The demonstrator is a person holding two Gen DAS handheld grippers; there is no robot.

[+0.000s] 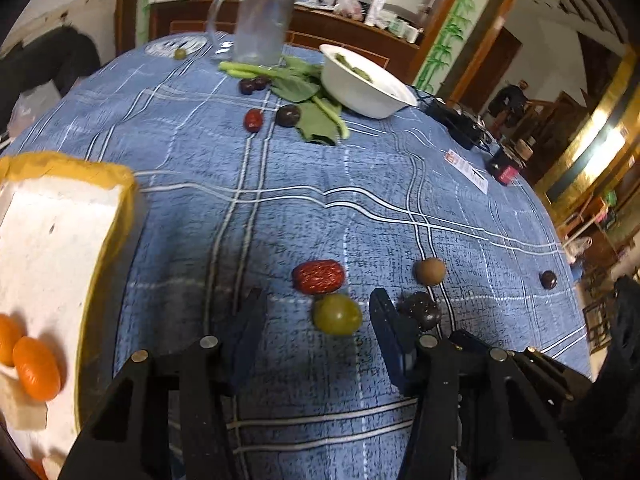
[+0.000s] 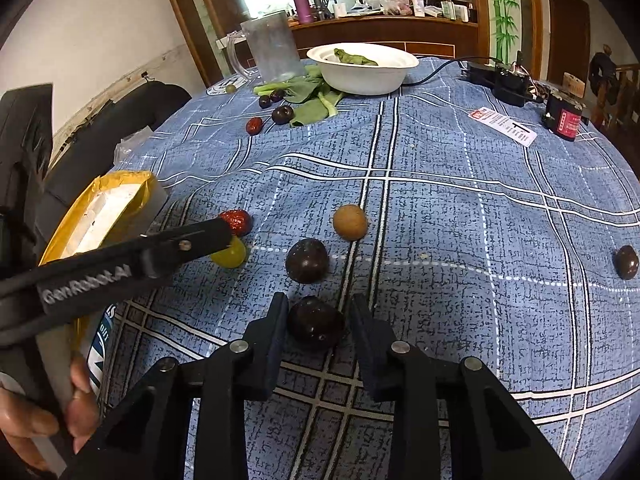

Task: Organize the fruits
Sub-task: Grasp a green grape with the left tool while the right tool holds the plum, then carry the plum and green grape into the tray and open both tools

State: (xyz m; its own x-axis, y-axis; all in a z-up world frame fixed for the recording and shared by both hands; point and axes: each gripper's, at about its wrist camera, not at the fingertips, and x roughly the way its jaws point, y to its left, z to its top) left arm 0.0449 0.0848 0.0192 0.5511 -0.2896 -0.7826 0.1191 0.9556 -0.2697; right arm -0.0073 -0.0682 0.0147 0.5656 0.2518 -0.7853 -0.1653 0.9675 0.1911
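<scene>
Fruits [image 2: 307, 260] on tablecloth [image 2: 440, 208], foam box [image 1: 48, 240] beside.

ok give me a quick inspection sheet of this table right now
surface: blue checked tablecloth, wrinkled
job's things: green fruit, red date, tan round fruit, dark fruits loose; oranges in the foam box
clutter: white bowl, leafy greens, clear jug, paper tag
grippers: left gripper astride the green fruit, not touching; right gripper closing around a dark fruit, contact unclear
cables: black cable behind the bowl
surroundings: wooden counter
</scene>
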